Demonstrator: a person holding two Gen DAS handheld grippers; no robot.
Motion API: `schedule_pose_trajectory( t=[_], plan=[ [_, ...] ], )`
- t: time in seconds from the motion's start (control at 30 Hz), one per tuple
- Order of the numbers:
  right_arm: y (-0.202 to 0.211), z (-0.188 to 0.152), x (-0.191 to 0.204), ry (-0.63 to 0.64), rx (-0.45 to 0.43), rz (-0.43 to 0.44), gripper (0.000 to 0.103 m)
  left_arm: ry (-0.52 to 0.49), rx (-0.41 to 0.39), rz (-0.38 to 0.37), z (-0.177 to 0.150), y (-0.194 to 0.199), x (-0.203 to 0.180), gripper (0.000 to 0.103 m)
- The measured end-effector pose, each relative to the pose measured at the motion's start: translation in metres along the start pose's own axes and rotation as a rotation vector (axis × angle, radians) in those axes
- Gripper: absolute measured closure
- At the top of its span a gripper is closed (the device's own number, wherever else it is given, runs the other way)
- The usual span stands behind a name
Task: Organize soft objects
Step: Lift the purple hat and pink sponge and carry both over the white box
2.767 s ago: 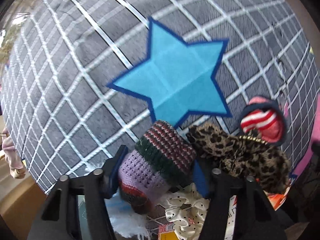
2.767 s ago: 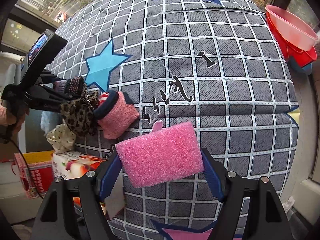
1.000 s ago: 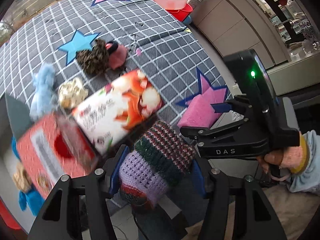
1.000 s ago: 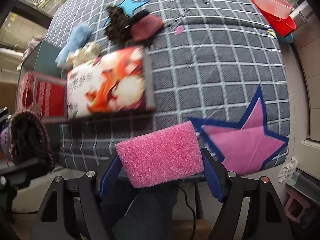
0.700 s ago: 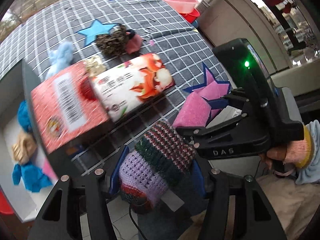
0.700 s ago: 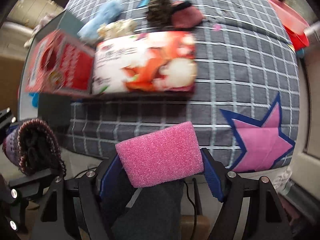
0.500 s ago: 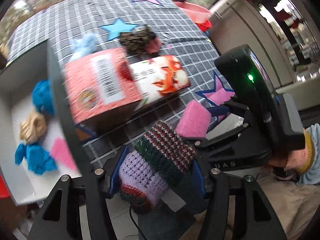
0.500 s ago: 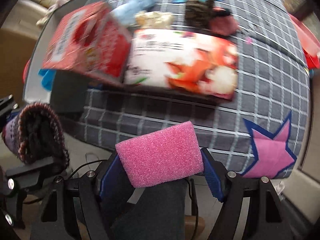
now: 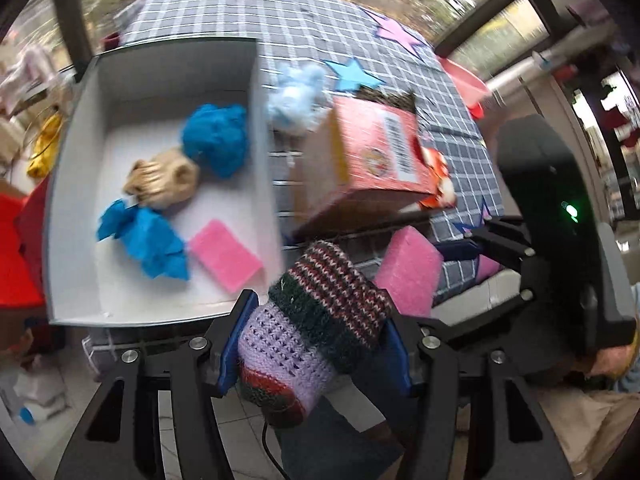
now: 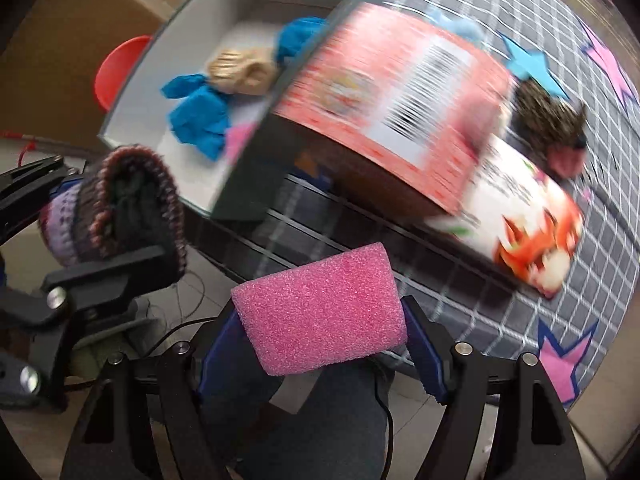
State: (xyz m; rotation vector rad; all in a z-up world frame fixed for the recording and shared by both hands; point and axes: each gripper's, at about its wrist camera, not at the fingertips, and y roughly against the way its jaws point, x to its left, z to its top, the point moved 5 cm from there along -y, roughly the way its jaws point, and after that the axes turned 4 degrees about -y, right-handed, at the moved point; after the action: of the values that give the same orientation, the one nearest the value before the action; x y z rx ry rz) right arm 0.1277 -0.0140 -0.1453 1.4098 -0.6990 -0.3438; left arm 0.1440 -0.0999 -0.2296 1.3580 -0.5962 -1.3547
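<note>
My left gripper (image 9: 314,344) is shut on a striped knitted sock (image 9: 316,320), held off the table's near edge; the sock also shows in the right wrist view (image 10: 116,208). My right gripper (image 10: 320,332) is shut on a pink sponge (image 10: 320,312), seen too in the left wrist view (image 9: 408,268). An open grey box (image 9: 72,184) at the left holds blue cloths (image 9: 216,140), a beige plush (image 9: 164,178) and another pink sponge (image 9: 226,260). A light blue plush (image 9: 296,96) and a leopard-print item (image 10: 548,124) lie on the checked tablecloth (image 9: 248,12).
A red carton (image 9: 376,152) and a white-and-orange carton (image 10: 524,232) lie on the table to the right of the grey box. Pink bowls (image 9: 464,80) stand at the far right. A red object (image 9: 16,252) is left of the box. Floor lies below the grippers.
Both grippers have swung left along the table's near edge, still holding the sock and the sponge. The open grey box has come into full view.
</note>
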Motion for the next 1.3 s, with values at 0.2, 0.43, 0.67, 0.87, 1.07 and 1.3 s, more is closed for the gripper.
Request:
schedule_pose_trajectory(
  t=[0.2,0.43,0.67,0.87,1.07,1.3],
  plan=[
    [0.007,0.018,0.04,0.093,-0.011,0.006,0.026,0.111,-0.066,0.051,-0.003,0.019,0.043,0.041],
    [0.022,0.045,0.079,0.18,-0.053,0.011,0.026,0.22,-0.135,0.106,0.003,0.038,0.09,0.041],
    [0.038,0.085,0.084,0.184,-0.101,0.011,0.026,0.272,-0.164,0.147,0.02,0.044,0.122,0.041],
    [0.051,0.121,0.069,0.133,-0.141,-0.003,0.026,0.297,-0.159,0.18,0.041,0.037,0.139,0.041],
    [0.059,0.156,0.045,0.017,-0.161,0.017,0.026,0.299,-0.157,0.22,0.066,0.027,0.147,0.041],
    [0.062,0.19,0.03,-0.058,-0.178,0.017,0.026,0.304,-0.137,0.242,0.093,0.008,0.153,0.04]
  ],
)
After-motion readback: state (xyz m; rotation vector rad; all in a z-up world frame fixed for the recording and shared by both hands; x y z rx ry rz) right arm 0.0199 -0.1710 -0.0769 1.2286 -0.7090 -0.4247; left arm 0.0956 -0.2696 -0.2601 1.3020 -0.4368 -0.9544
